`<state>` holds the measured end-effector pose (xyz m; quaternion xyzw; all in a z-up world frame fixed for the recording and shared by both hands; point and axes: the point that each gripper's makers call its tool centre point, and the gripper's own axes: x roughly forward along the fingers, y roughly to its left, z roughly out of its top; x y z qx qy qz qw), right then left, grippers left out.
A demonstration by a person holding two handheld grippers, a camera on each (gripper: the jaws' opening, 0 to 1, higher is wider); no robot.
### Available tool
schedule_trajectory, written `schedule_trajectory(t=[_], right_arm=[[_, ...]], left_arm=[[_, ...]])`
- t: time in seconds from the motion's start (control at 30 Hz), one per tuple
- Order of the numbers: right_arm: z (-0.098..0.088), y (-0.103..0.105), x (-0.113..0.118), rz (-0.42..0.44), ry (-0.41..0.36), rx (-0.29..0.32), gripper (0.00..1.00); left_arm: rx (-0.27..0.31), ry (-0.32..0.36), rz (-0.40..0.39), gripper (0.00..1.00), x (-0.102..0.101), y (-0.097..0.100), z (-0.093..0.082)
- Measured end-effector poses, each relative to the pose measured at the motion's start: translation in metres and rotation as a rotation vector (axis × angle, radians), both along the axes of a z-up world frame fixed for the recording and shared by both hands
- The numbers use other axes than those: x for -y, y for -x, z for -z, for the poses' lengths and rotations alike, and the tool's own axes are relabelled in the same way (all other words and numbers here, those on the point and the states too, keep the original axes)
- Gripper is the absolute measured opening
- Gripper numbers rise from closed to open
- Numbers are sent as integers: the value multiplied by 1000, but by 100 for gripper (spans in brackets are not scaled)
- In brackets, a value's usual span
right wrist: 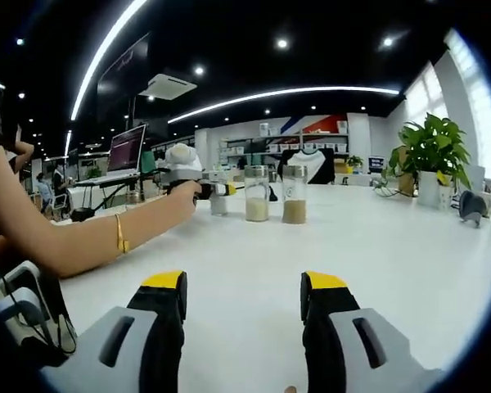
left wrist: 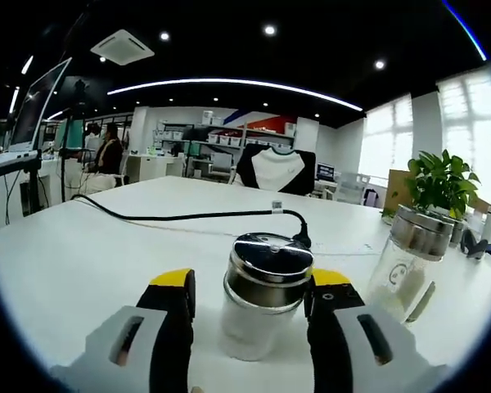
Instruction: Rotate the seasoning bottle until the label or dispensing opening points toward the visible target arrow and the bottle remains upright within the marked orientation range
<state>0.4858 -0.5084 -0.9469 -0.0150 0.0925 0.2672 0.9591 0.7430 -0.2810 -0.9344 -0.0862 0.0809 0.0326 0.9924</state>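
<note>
A seasoning bottle (left wrist: 264, 299) with a shiny metal lid and white powder inside stands upright on the white table (left wrist: 82, 254). My left gripper (left wrist: 252, 282) is open around it. The right yellow-tipped jaw is at the lid's edge, and a gap is left on the other side. No label or opening on the bottle can be made out. In the right gripper view the left gripper (right wrist: 215, 190) is far off at a small bottle (right wrist: 219, 203), held by a person's arm (right wrist: 106, 233). My right gripper (right wrist: 244, 286) hangs open over bare table with nothing between its fingers.
A second glass bottle (left wrist: 411, 258) stands to the right of the first. A black cable (left wrist: 188, 217) runs across the table behind them. Two more shakers (right wrist: 256, 195) (right wrist: 294, 194) stand beyond the right gripper. A potted plant (left wrist: 442, 184) sits near the table's far right edge.
</note>
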Motion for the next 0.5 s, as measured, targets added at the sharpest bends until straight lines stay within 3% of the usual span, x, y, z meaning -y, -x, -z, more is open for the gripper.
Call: schedule_trajectory(t=[0.17, 0.27, 0.37, 0.5], right_arm=[[1, -1, -2, -1, -17, -2, 55], [1, -1, -2, 0, -23, -3, 55], [3, 0, -2, 0, -18, -4, 54], [1, 3, 0, 1, -17, -5, 54]], left_arm=[[25, -27, 8, 49, 6, 0, -5], [34, 24, 2, 49, 4, -4, -10], [57, -32, 3, 47, 3, -5, -17], [49, -25, 3, 46, 4, -5, -13]])
